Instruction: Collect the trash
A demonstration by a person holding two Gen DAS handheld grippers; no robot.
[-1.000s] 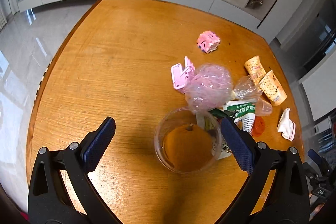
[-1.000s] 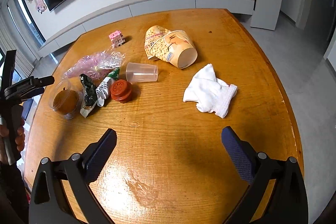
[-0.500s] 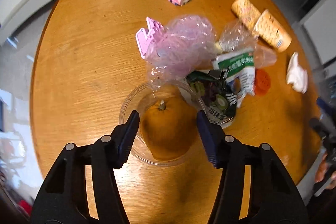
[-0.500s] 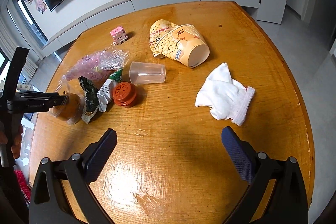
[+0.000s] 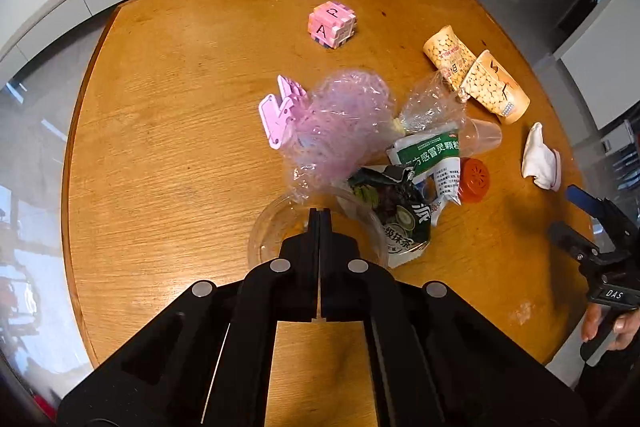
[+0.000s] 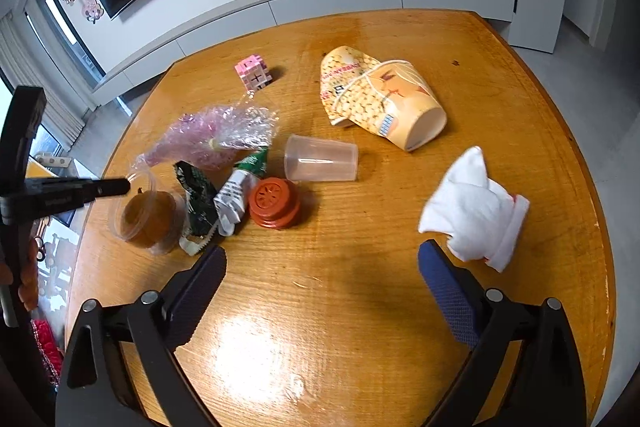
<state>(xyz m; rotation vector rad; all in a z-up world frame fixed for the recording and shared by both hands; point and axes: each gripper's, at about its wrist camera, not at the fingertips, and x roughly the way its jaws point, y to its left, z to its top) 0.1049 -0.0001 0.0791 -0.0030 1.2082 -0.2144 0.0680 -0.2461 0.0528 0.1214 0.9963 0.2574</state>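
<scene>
The left gripper (image 5: 319, 213) has just been closing and now stands with its jaws pressed flat together over the clear plastic cup (image 6: 148, 217) – nothing visible between the pads, the tips at the cup's rim; whether they pinch it I cannot tell. Just beyond those tips lie the dark snack wrapper (image 5: 394, 205), a green-and-white sachet (image 5: 434, 153) and pink cellophane (image 5: 344, 123). The right gripper (image 6: 320, 263) hangs wide open over bare table (image 6: 360, 307) – white cloth (image 6: 474, 205) beside its right finger, red lid (image 6: 274, 203) ahead.
</scene>
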